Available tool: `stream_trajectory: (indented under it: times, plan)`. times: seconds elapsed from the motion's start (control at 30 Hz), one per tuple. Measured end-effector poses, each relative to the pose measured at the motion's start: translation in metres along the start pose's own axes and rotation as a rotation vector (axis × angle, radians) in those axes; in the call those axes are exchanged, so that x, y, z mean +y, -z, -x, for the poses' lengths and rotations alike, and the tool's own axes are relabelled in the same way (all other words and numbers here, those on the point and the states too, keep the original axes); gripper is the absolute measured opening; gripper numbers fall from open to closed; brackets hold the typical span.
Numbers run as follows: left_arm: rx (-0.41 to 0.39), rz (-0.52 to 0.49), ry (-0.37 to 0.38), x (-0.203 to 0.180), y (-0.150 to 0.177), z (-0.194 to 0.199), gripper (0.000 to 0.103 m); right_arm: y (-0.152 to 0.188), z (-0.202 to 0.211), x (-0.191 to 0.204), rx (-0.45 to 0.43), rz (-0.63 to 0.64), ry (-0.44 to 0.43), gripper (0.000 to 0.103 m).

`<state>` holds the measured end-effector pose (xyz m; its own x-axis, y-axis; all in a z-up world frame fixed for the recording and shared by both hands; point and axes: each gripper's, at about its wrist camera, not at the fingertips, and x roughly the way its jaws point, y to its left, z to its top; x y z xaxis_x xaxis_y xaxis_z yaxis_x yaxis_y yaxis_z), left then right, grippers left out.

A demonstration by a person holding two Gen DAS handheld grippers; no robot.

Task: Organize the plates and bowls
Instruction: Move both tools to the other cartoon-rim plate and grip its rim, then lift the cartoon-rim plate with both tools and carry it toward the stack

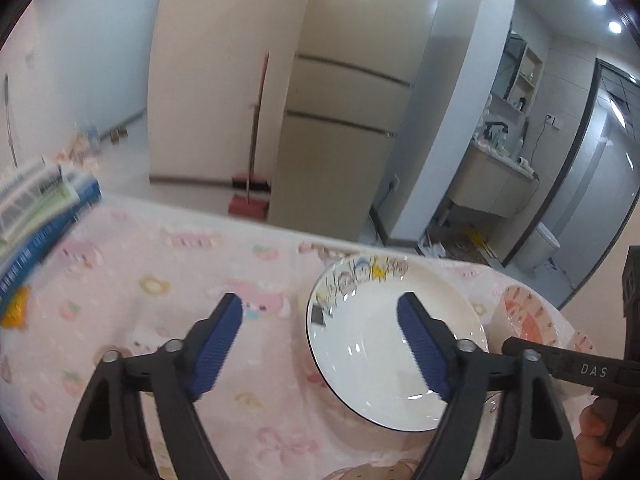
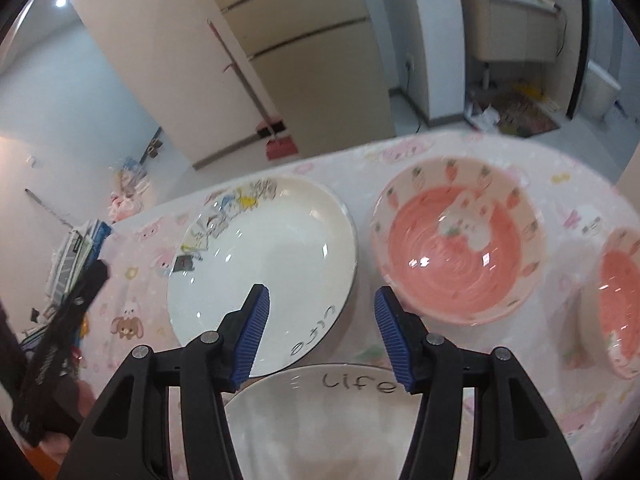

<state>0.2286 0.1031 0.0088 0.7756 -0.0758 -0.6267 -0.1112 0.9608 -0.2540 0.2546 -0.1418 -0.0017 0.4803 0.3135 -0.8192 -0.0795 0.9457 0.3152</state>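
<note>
- Your left gripper (image 1: 320, 344) hangs with its fingers spread, empty, straddling the white plate's (image 1: 384, 344) left rim, likely lining up a grab.
- Your right gripper (image 2: 320, 332) is spread too, over the plate's near rim, a second plate (image 2: 320, 412) below.
- Pink bowls (image 2: 456, 240) sit just right.
- Pink tablecloth (image 1: 160, 264); fridge (image 1: 344, 120) behind.

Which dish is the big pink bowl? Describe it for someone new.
On the pink tablecloth, look right of the white plate. The pink bowl is there, carrots round its rim, a white rabbit inside. A like bowl further right is cut off by the frame.
</note>
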Motion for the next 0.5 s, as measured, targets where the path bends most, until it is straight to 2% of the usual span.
stream_trajectory:
  times: [0.1,0.17,0.3,0.37,0.5]
  plan:
    - [0.065,0.049,0.023,0.011,0.006,-0.018,0.062,0.002,-0.009,0.000,0.031,0.003,-0.018,0.054]
    - [0.115,0.088,0.052,0.018,0.010,-0.030,0.045,0.003,-0.014,-0.002,0.037,0.001,-0.013,0.052]
    - [0.169,0.139,0.078,0.027,0.017,-0.048,0.041,0.007,-0.024,-0.002,0.064,-0.012,-0.013,0.034]
    - [0.178,0.143,0.088,0.027,0.020,-0.052,0.036,0.008,-0.030,-0.004,0.083,-0.032,-0.018,0.032]
    - [0.199,0.164,0.132,0.027,0.026,-0.061,0.035,0.006,-0.031,-0.007,0.066,-0.057,-0.019,0.030]
